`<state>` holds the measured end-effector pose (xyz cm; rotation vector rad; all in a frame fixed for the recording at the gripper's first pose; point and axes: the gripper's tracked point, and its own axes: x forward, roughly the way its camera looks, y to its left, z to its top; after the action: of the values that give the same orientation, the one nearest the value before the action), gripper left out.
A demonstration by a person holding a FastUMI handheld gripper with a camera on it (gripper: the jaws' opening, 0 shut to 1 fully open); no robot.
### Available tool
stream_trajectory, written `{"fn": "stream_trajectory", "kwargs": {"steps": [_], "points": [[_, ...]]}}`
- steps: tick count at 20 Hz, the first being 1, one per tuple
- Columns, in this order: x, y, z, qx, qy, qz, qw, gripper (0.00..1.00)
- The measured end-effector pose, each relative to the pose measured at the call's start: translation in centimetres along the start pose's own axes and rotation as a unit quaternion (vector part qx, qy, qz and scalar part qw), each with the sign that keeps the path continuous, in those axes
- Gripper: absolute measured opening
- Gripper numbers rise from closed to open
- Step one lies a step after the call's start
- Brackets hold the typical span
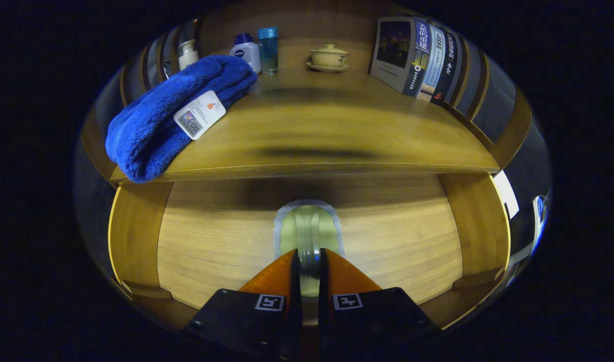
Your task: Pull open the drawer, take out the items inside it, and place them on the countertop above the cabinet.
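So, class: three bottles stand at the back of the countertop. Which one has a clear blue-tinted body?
The tall bottle with the blue cap, rightmost of the three. The middle bottle and the pump bottle both have white bodies. The gripper is shut on the drawer handle.

Warm, fairly dim light falls from above. The countertop carries a soft dark shadow band near its front edge, and the drawer beneath darkens toward its back. Fisheye bending curves every edge — strongest at the sides. Slight blur throughout; the books stay fairly sharp.
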<state>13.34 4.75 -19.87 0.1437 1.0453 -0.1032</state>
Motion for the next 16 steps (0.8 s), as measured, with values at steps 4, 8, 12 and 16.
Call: {"fn": "stream_trajectory", "kwargs": {"steps": [4,8,12,16], "points": [[-1.5,0.4,0.6,0.015,-0.019,0.008,1.000,0.22],[-4.1,-0.6,1.2,0.005,-0.043,-0.005,0.999,0.22],[-7.3,-1.8,1.7,0.000,-0.073,-0.021,0.997,0.22],[-10.8,-3.0,2.0,-0.007,-0.105,-0.044,0.993,0.21]]}}
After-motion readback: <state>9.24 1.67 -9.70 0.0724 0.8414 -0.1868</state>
